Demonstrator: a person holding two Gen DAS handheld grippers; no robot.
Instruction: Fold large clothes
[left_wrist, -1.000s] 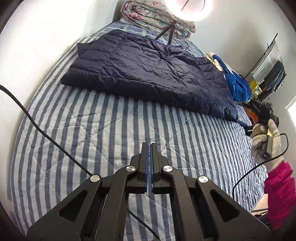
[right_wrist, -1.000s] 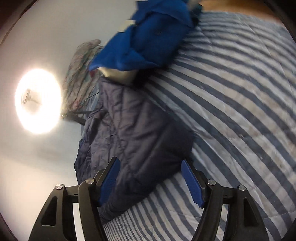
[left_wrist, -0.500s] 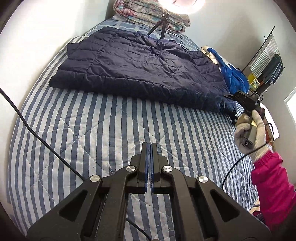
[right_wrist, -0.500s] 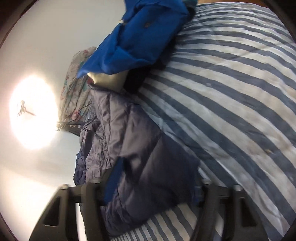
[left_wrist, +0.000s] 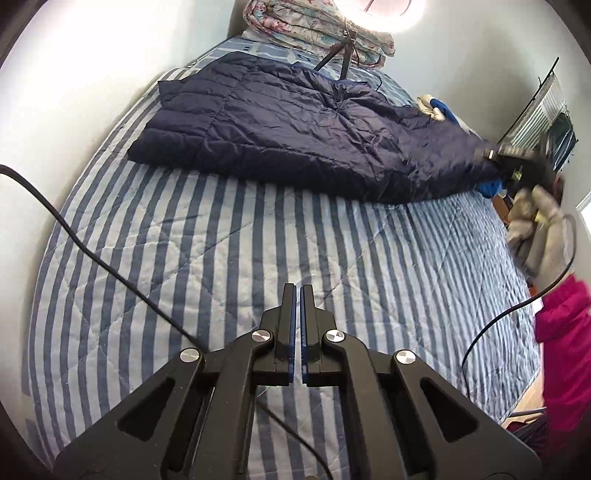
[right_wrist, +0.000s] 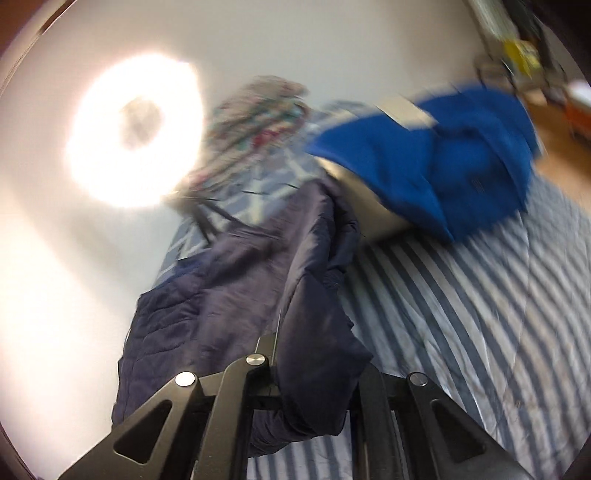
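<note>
Left tool (left_wrist: 297, 295): pinched together, holding nothing, above the bed (left_wrist: 229, 243).
Right tool (right_wrist: 314, 354): clamped on the jacket (right_wrist: 236, 302) corner, fabric bunched over it.
Jacket: spread across the bed's far side, beside blue clothes (right_wrist: 424, 158).

Right gripper (right_wrist: 314, 369) advanced onto the near corner of the navy quilted jacket (left_wrist: 295, 133) and closed from wide-open fingers to a clamp on the fabric. Corner then raised off the striped bedspread (left_wrist: 221, 240), now draped over the fingers in the right wrist view. In the left wrist view, gloved right hand (left_wrist: 535, 229) shifted from beside the bed edge up to the jacket's end, hem stretched toward it. Right wrist view swung, bringing the blue garment (right_wrist: 436, 162) from top centre to upper right, blurred.
</note>
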